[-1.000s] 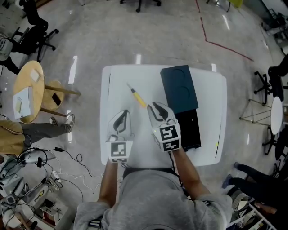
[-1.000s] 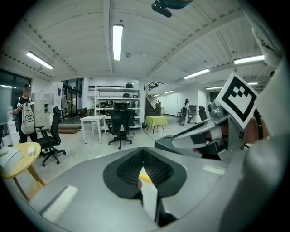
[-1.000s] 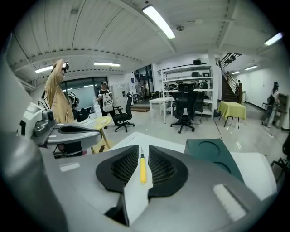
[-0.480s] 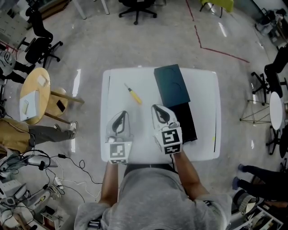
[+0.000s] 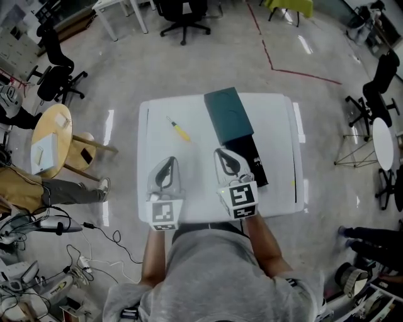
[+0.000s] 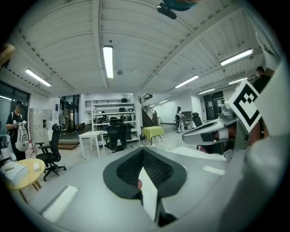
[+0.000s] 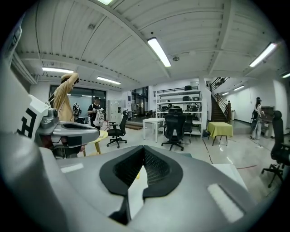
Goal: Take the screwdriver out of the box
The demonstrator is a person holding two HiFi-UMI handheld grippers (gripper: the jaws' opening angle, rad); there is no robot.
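The yellow-handled screwdriver (image 5: 178,129) lies on the white table (image 5: 189,182), far left of the box. The dark box (image 5: 251,162) stands open at the right, with its teal lid (image 5: 228,114) lying beyond it. My left gripper (image 5: 166,168) is held over the table's near left, shut and empty. My right gripper (image 5: 226,161) hovers by the box's near left side, also shut with nothing in it. In the left gripper view the tips (image 6: 142,156) meet; in the right gripper view the tips (image 7: 142,156) meet too. Both point nearly level across the room.
A round wooden side table (image 5: 51,135) stands left of the table. Office chairs (image 5: 181,14) and other tables stand around the room. Cables lie on the floor (image 5: 75,226) at the lower left. People stand in the background of both gripper views.
Both grippers have pulled back toward me and risen. The table looks smaller and farther off. The right gripper's jaws have come shut. The screwdriver has stayed on the table.
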